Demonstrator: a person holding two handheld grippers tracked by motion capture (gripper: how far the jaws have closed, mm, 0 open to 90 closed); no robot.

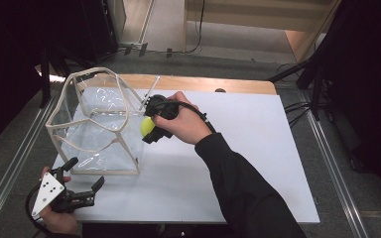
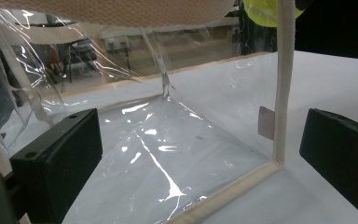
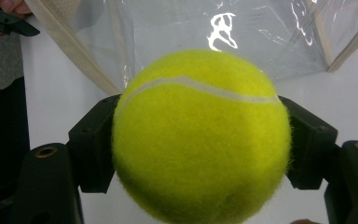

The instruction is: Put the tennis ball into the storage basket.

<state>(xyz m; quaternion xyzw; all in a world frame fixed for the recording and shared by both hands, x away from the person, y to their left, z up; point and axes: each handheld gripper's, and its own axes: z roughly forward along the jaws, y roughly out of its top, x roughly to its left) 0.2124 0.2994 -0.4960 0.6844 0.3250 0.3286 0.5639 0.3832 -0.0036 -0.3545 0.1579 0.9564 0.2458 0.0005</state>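
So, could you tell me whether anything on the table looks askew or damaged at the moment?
The clear bag looks slightly misshapen: its cream-trimmed rim bends unevenly and the plastic walls are creased. Nothing appears torn or spilled. The tennis ball sits intact between the jaws of the right hand-held gripper, beside the bag.

1. A yellow-green tennis ball (image 3: 198,137) with a white curved seam is clamped between the two black jaws of the right gripper (image 1: 151,126), off the table and just beside the bag's right side.
2. A clear plastic bag (image 1: 99,124) with cream fabric trim stands upright and open-topped on the white table's left part.
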